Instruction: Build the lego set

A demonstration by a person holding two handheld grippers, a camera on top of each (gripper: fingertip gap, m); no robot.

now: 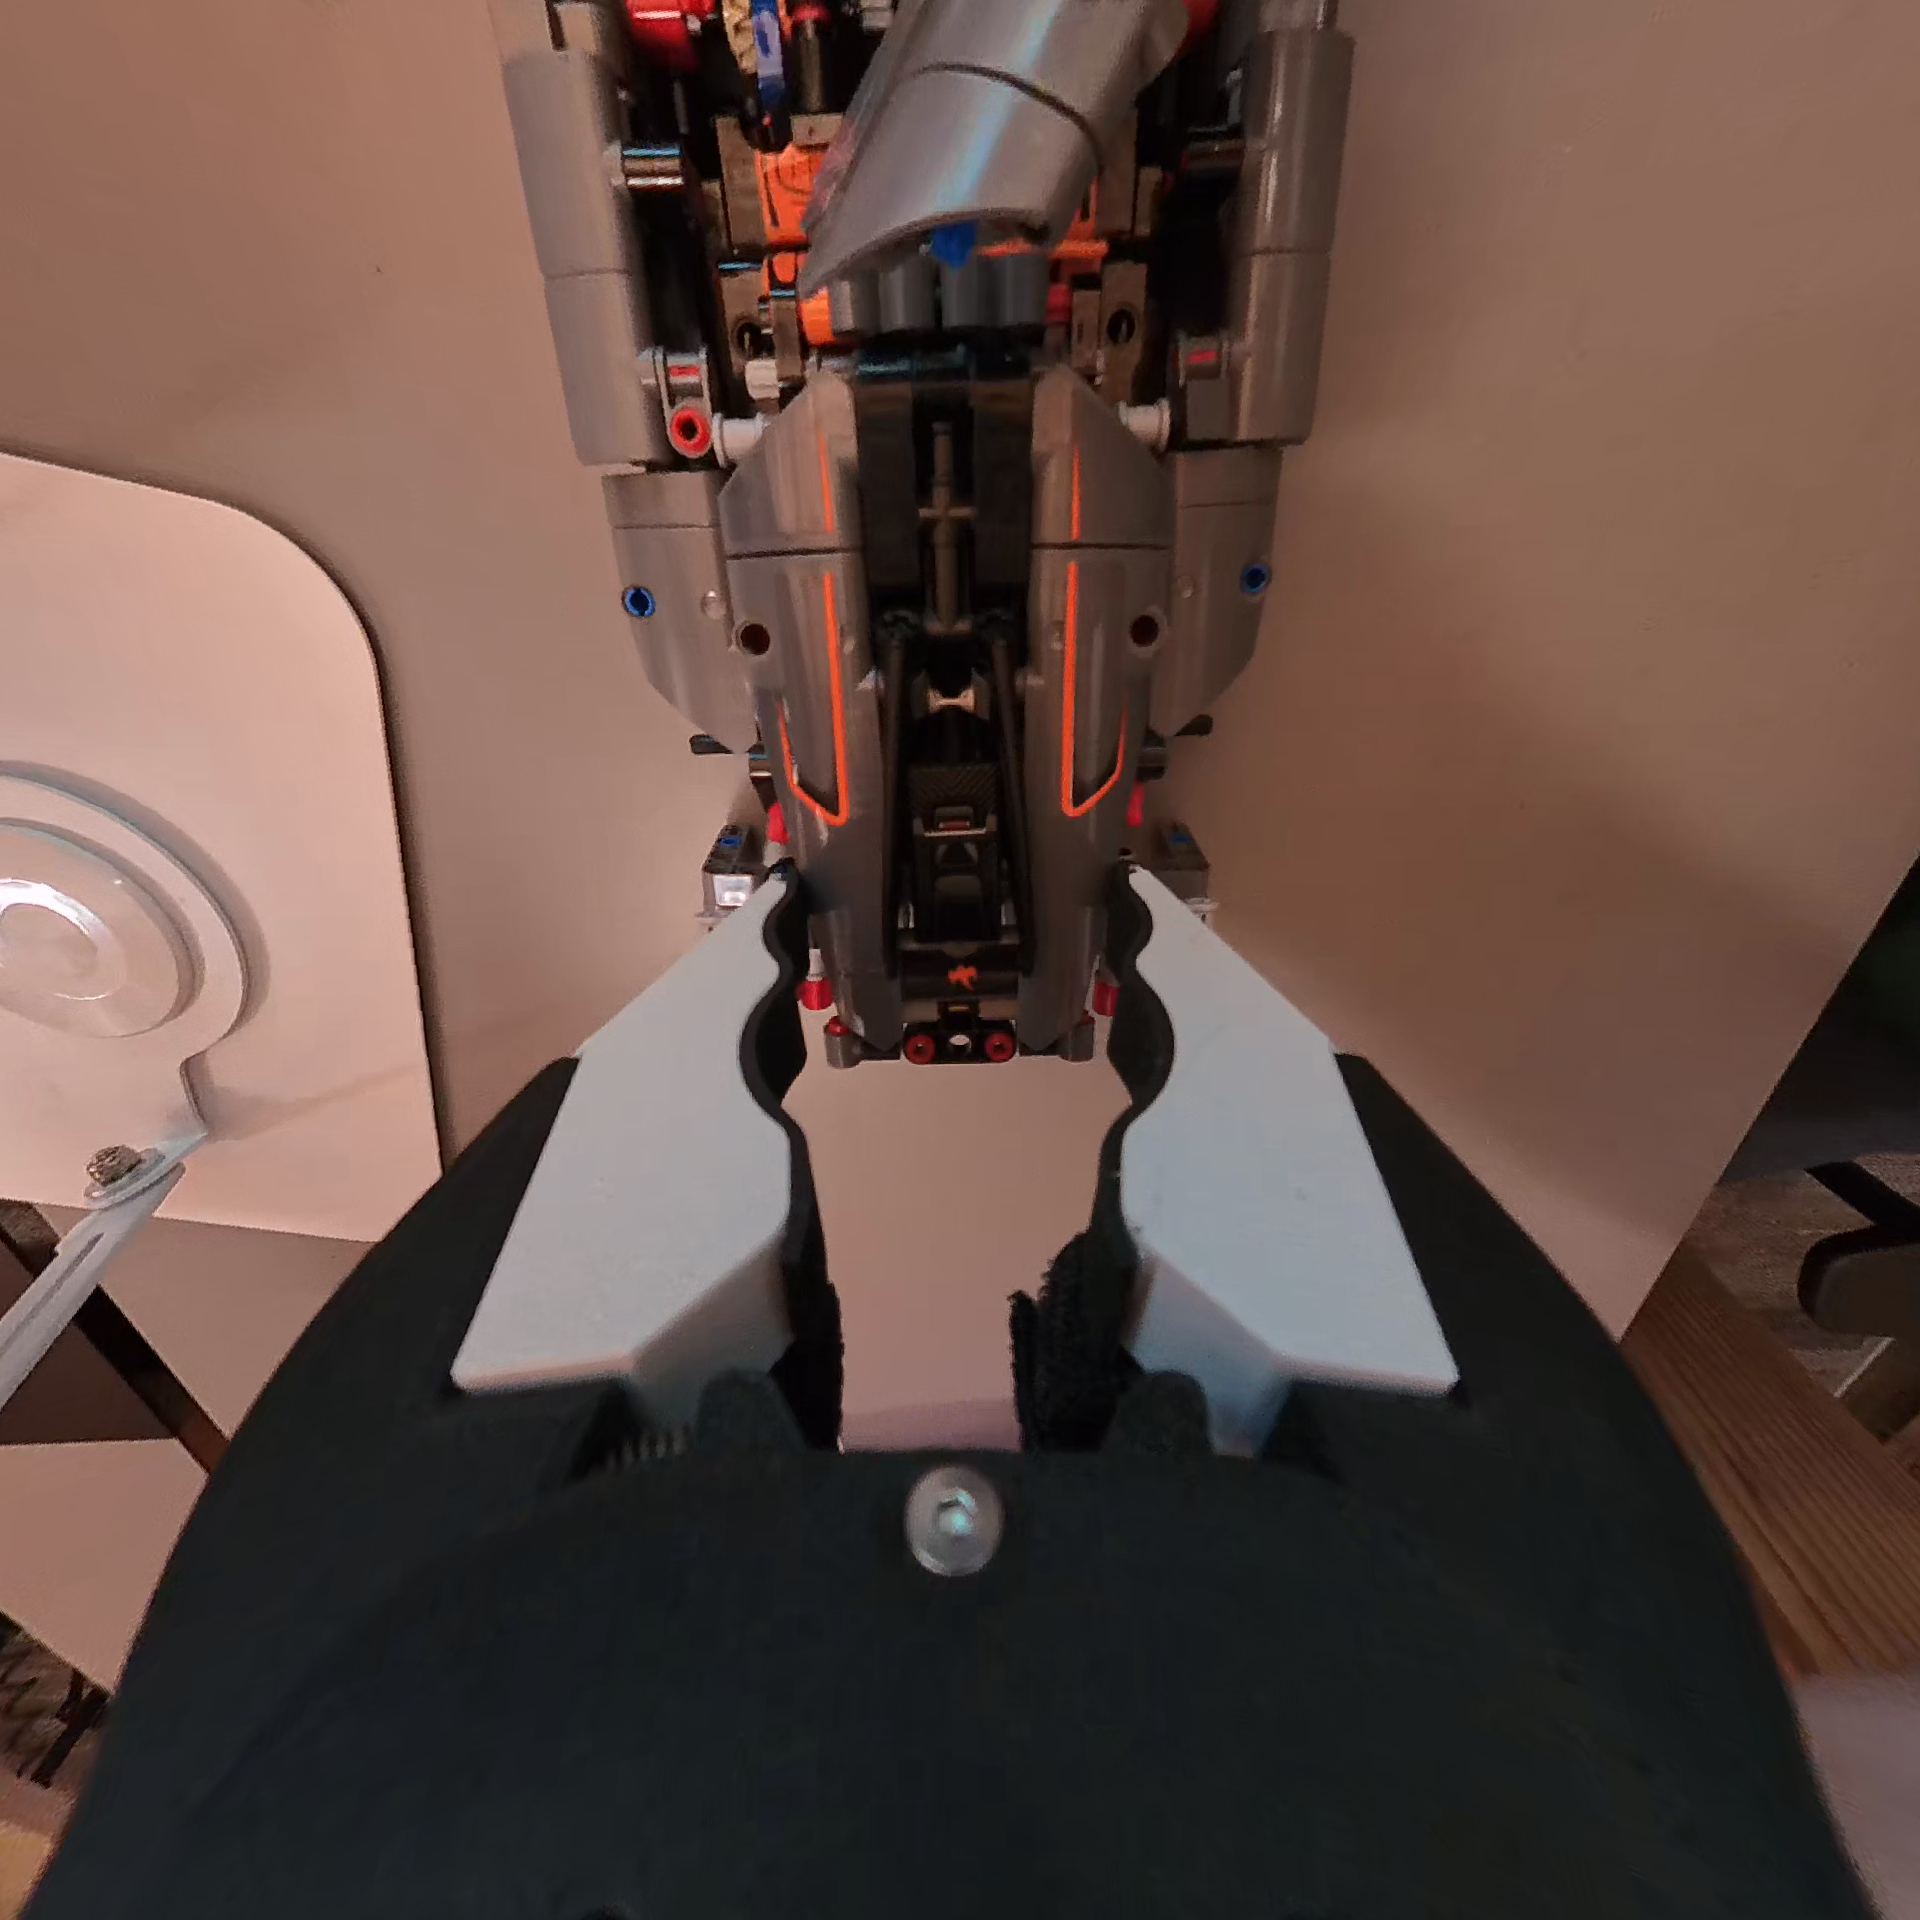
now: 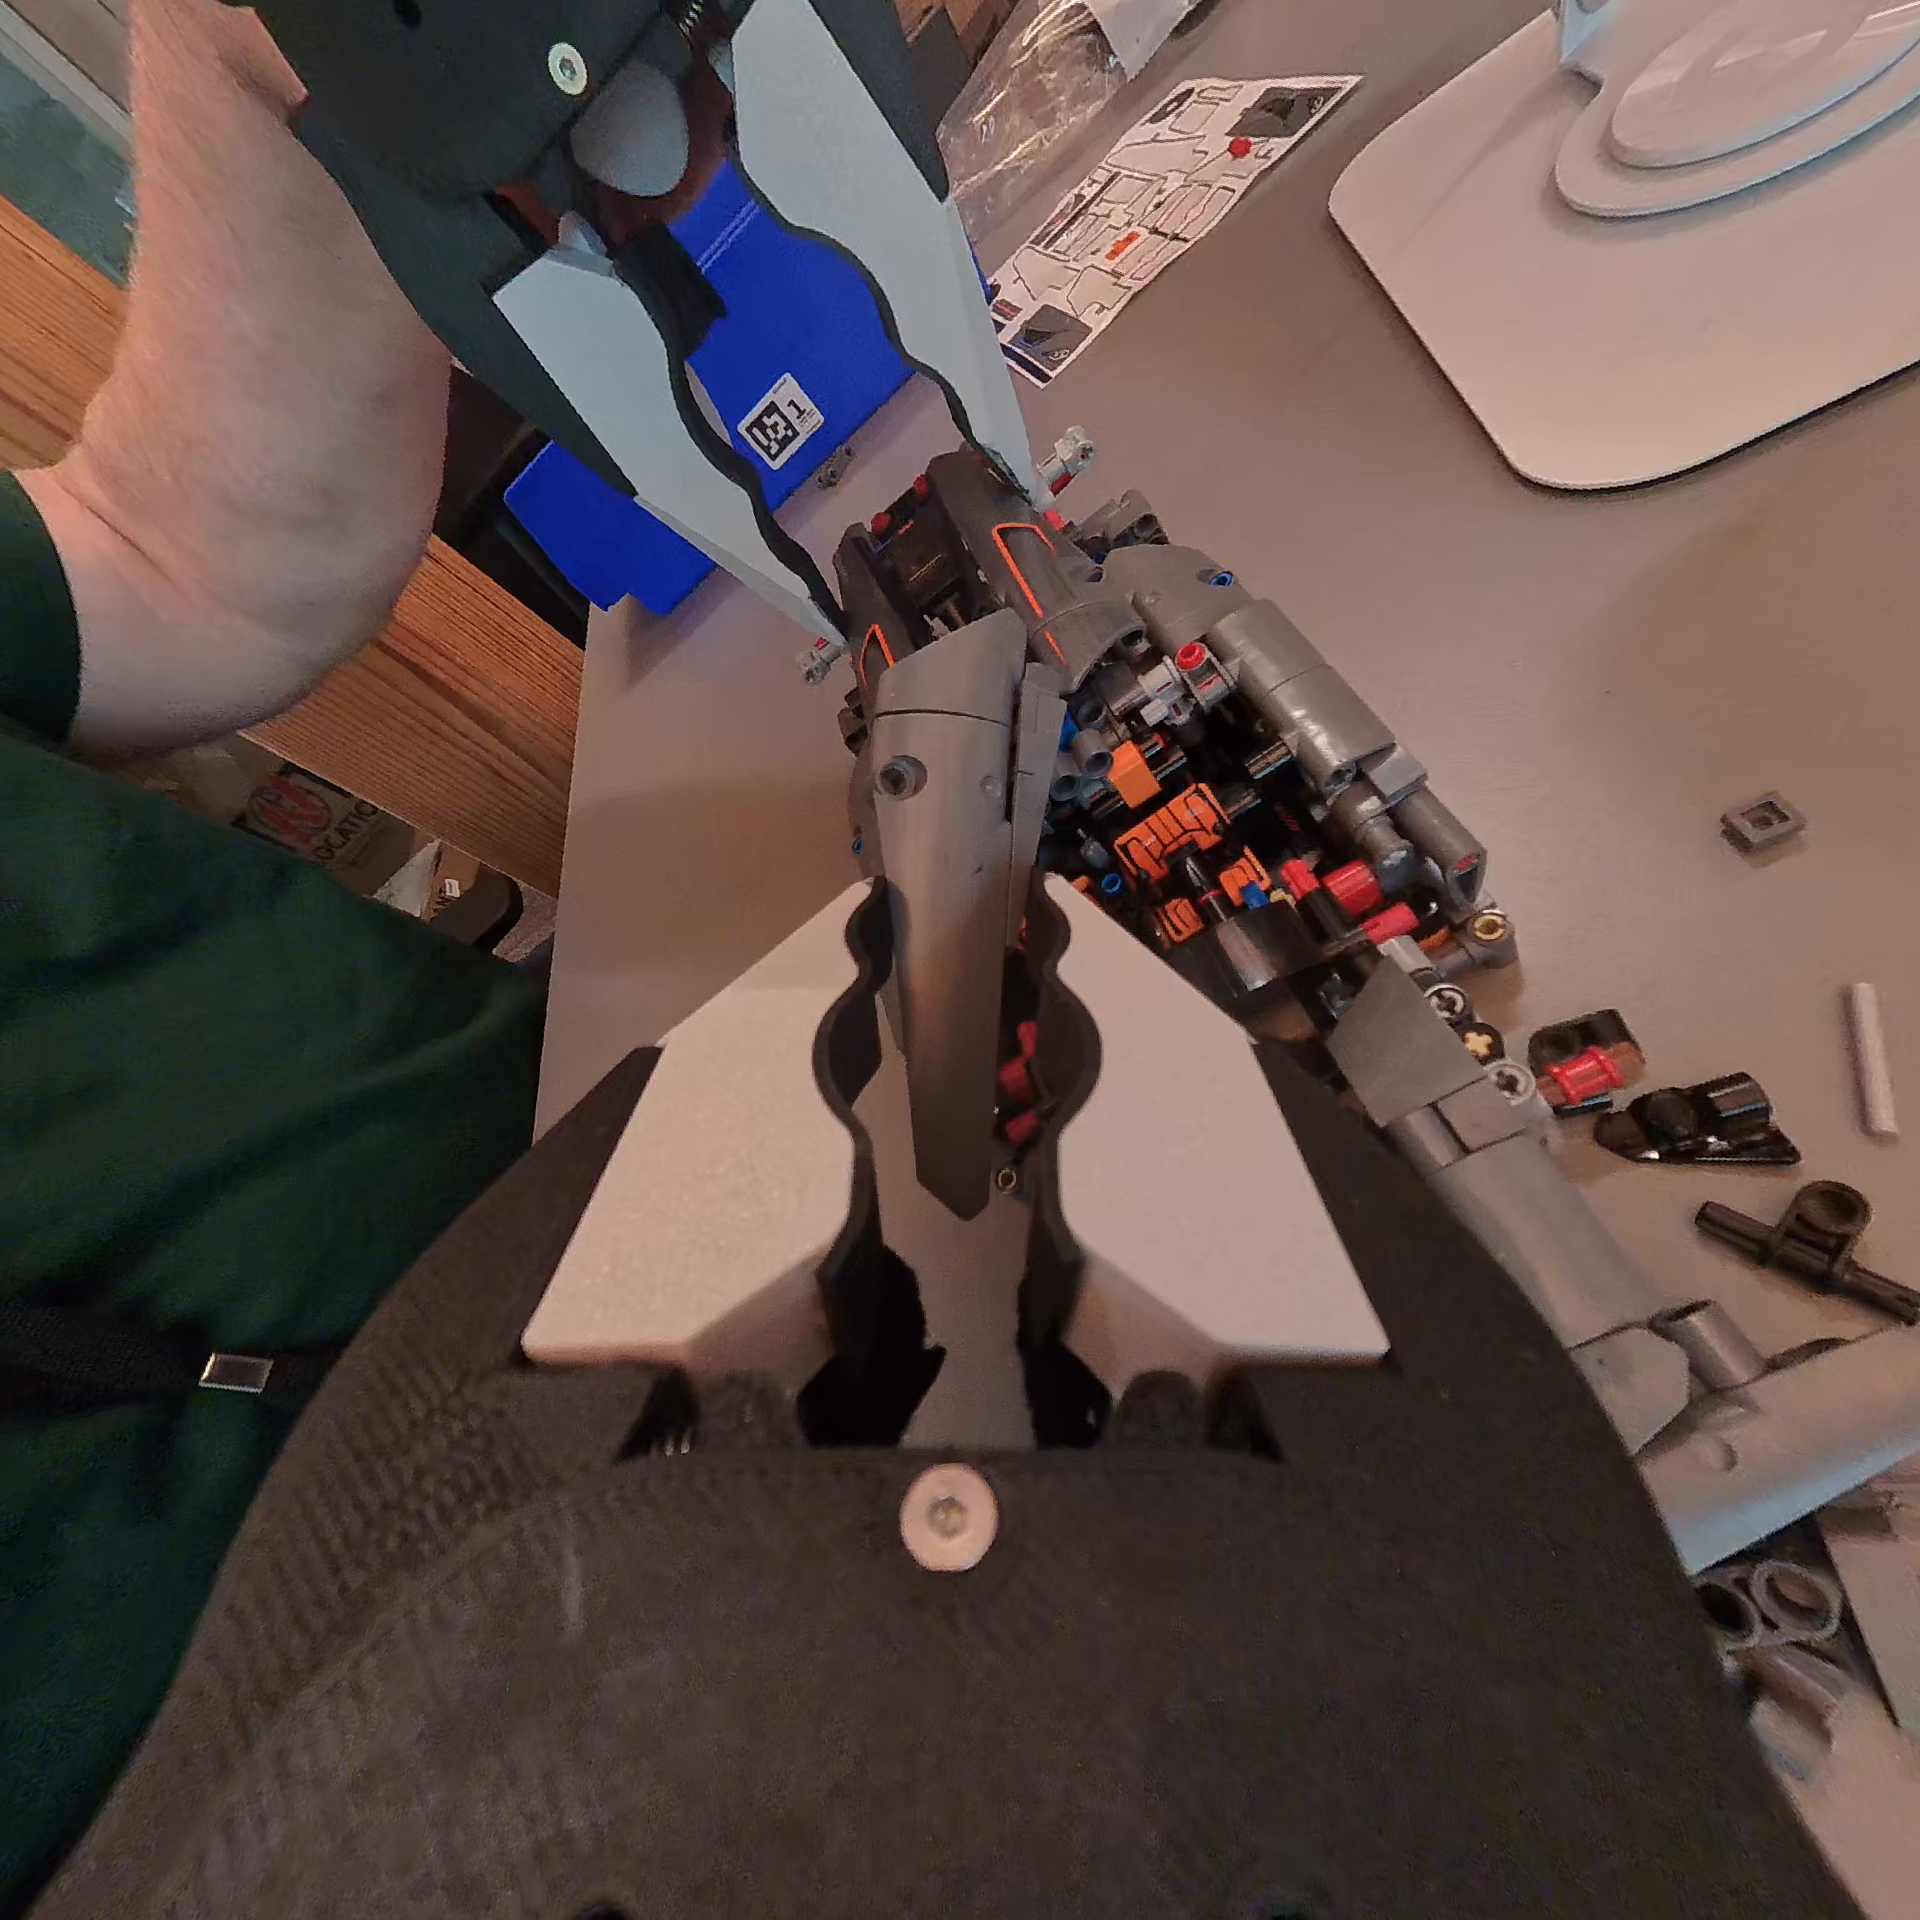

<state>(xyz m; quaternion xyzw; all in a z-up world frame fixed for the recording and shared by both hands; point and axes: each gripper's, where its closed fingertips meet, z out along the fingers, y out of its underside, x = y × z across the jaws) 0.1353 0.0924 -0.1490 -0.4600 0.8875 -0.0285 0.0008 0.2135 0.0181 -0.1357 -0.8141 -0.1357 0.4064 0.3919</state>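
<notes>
1. 1 grey lego model [image 2: 1195,748] with orange trim lies on the grey table [image 2: 1558,623].
2. The left gripper [image 1: 951,883] clamps the model's narrow end between 2 fingertips.
3. The right gripper [image 2: 961,904] pinches 1 grey curved panel [image 2: 951,935] over the model.
4. At least 5 loose pieces lie beside it, including 1 black pin connector [image 2: 1813,1242].

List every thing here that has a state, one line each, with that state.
Left tool: closed on the nose of the lego car model, steadying it.
Right tool: shut on a grey curved panel, held against the model.
Lego car model: partly built, inner black and orange parts exposed.
Grey curved panel: gripped, tilted over the model's side.
Loose black pieces: lying apart on the table, unused.
Sticker sheet: flat on the table.
</notes>
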